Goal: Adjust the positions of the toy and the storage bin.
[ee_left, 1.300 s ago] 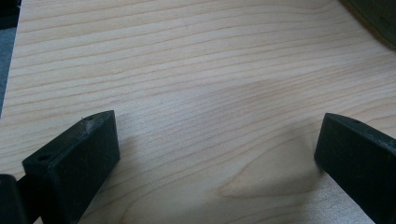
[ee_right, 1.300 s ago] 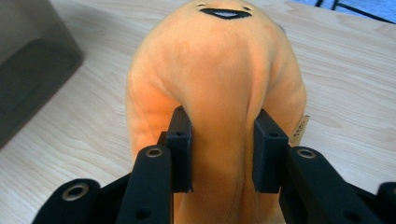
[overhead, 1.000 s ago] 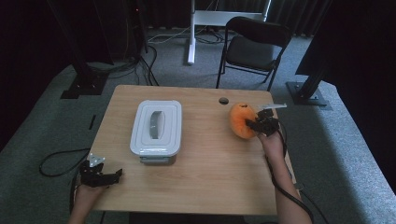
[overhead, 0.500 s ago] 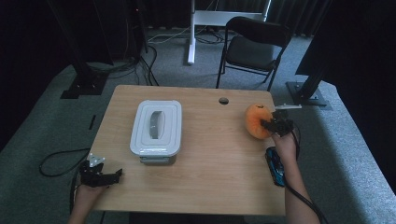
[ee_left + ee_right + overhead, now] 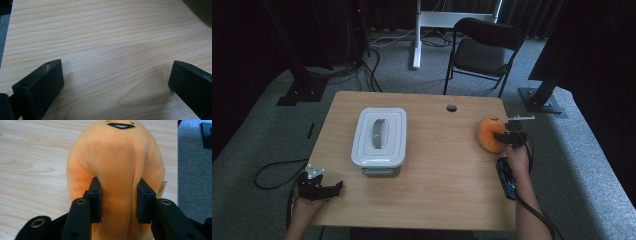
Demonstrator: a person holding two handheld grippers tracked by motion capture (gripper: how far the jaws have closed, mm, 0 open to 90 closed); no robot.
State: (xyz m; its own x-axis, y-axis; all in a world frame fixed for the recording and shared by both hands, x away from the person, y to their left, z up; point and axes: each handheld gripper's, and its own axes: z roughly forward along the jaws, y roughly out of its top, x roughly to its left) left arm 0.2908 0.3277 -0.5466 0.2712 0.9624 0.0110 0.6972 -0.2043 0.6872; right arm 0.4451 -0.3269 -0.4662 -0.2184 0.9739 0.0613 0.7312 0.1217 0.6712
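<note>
**Right tool pinches the orange plush at the bench edge**

Left tool [image 5: 319, 187] sits at the near left corner of the wooden bench [image 5: 437, 200], and its jaws are spread wide, nothing between them but bare wood grain, as the left gripper view confirms. Moving across, a white lidded container [image 5: 379, 136] rests flat on the left half of the bench, with a recessed handle in its lid. Further along, a small dark round hole [image 5: 451, 108] marks the far edge. Now over to the right: the orange plush toy [image 5: 488, 133] stands close to the right edge, and the right tool [image 5: 507, 137] has it. In the right gripper view both jaws press into the soft body of the plush [image 5: 117, 170], denting it. A blue object [image 5: 506, 177] lies beside the right forearm, too small to tell what it is.
</note>
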